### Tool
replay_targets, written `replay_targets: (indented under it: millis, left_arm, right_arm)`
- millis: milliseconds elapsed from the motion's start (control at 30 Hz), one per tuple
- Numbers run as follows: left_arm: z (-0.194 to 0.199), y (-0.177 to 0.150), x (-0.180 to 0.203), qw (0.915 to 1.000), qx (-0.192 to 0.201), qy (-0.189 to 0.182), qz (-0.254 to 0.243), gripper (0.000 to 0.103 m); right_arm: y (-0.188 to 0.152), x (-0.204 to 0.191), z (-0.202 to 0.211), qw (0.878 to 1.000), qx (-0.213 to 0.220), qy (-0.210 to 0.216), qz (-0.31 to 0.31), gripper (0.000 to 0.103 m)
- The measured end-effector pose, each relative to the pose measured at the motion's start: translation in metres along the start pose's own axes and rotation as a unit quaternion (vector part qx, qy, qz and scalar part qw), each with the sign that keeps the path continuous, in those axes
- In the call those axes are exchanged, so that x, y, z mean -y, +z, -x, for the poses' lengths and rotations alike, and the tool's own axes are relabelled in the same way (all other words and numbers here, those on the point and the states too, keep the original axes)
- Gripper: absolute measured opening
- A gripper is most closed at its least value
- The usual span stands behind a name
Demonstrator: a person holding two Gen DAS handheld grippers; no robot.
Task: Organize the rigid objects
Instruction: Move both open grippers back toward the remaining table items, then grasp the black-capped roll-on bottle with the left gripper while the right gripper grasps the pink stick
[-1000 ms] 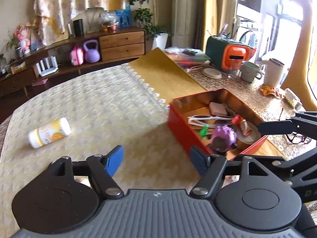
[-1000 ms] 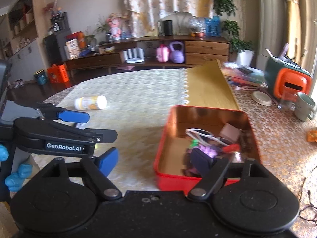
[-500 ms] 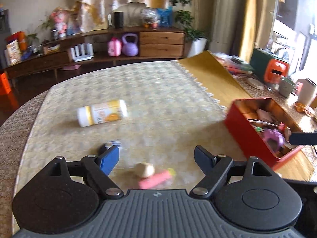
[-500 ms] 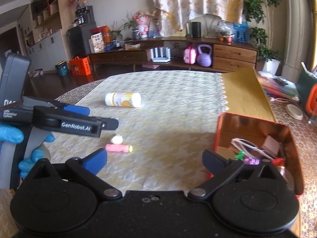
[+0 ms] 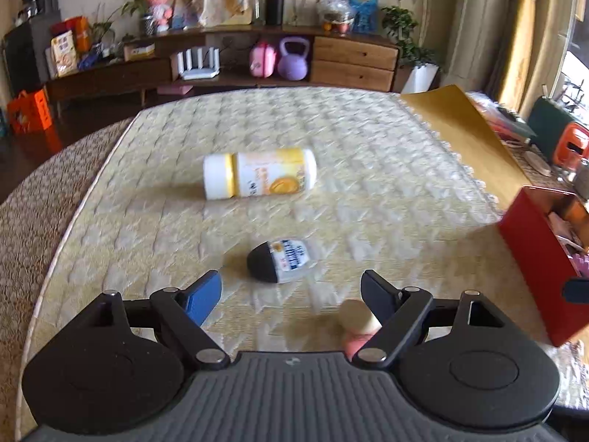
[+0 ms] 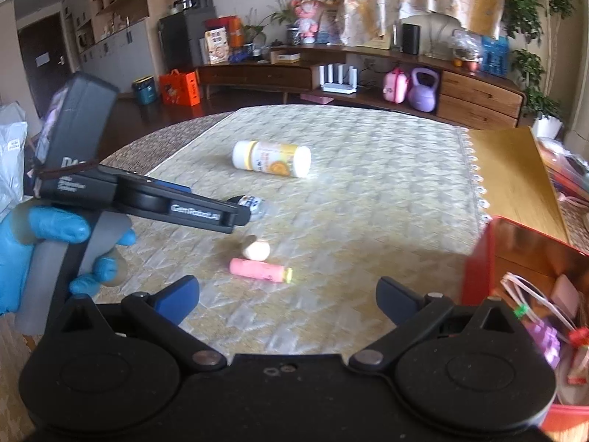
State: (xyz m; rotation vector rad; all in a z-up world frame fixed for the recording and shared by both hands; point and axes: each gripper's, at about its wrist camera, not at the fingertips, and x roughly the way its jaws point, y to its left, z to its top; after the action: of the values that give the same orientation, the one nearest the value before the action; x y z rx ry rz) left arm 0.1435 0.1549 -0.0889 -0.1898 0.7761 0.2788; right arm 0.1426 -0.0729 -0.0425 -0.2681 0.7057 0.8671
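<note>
While both sets of jaws stood wide and empty — the right's just opened further — the left gripper [image 5: 291,293] best straddled the small black-capped bottle [image 5: 280,260] squarely before lifting it to the red tin [image 6: 522,258].

- Daylight scene, bright overall. Light enters from the right: window [image 5: 576,70] blown out to white in the left wrist view.
- Short soft shadows fall left of the yellow bottle [image 5: 259,173] and the small dark-capped bottle [image 5: 279,260].
- Warm glare on the inner wall of the red tin [image 6: 530,258].
- Motion blur in both views; tablecloth [image 6: 368,184] weave smeared, bottle labels unreadable.
- Strong fisheye: shelf [image 5: 228,33] line bows, dark vignette in the corners.
- Room at far left is dimmer.
</note>
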Motion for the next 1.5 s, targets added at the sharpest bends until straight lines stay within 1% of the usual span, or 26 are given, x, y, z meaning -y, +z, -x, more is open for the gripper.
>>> replay_targets:
  millis: [233, 400, 633, 900, 933, 1067, 1100, 1133, 1167, 1233, 1300, 1367, 1400, 1500]
  left_arm:
    - [-0.023, 0.001, -0.011, 0.9996, -0.01, 0.02, 0.017, 0.083]
    - [-0.038, 0.005, -0.014, 0.999, -0.016, 0.015, 0.039, 0.083]
    - [-0.048, 0.011, -0.015, 0.9978, -0.017, 0.013, 0.063, 0.083]
    - [-0.054, 0.01, -0.01, 0.9979, -0.011, 0.025, 0.058, 0.083]
    - [-0.054, 0.01, -0.01, 0.9979, -0.01, 0.027, 0.059, 0.083]
    - [-0.054, 0.007, -0.003, 0.9979, -0.008, 0.038, 0.051, 0.083]
    - [-0.054, 0.007, -0.002, 0.998, -0.007, 0.04, 0.048, 0.082]
    - [-0.054, 0.006, 0.0, 0.9981, -0.006, 0.042, 0.044, 0.08]
    - [-0.053, 0.005, 0.002, 0.9982, -0.004, 0.045, 0.039, 0.075]
    - [-0.053, 0.005, 0.004, 0.9982, -0.002, 0.052, 0.031, 0.068]
    - [-0.053, 0.005, 0.004, 0.9984, 0.0, 0.048, 0.03, 0.064]
    - [-0.052, 0.005, 0.005, 0.9985, 0.002, 0.048, 0.024, 0.057]
    - [-0.052, 0.004, 0.006, 0.9986, 0.003, 0.048, 0.02, 0.055]
    - [-0.051, 0.003, 0.006, 0.9989, 0.006, 0.045, 0.014, 0.055]
  right_arm:
    - [0.004, -0.009, -0.032, 1.0, -0.017, 0.012, 0.001, 0.102]
    - [0.004, -0.011, -0.051, 0.999, -0.029, 0.015, -0.002, 0.102]
    - [0.003, -0.01, -0.076, 0.998, -0.053, 0.017, -0.004, 0.096]
    - [0.003, -0.016, -0.091, 0.998, -0.065, 0.016, -0.012, 0.089]
    - [0.004, -0.016, -0.092, 0.998, -0.064, 0.014, -0.014, 0.087]
    - [0.004, -0.022, -0.097, 0.998, -0.063, -0.004, -0.016, 0.086]
    - [0.004, -0.024, -0.098, 0.998, -0.063, -0.01, -0.012, 0.083]
    - [0.004, -0.026, -0.098, 0.998, -0.061, -0.015, -0.007, 0.08]
    - [0.004, -0.026, -0.098, 0.998, -0.061, -0.018, -0.004, 0.079]
    - [0.004, -0.028, -0.098, 0.998, -0.059, -0.021, 0.001, 0.073]
    - [0.004, -0.028, -0.097, 0.998, -0.059, -0.015, 0.003, 0.068]
    - [0.004, -0.031, -0.095, 0.998, -0.057, -0.008, 0.007, 0.061]
    - [0.004, -0.032, -0.095, 0.998, -0.057, -0.006, 0.01, 0.059]
    - [0.003, -0.035, -0.094, 0.998, -0.056, -0.01, 0.018, 0.059]
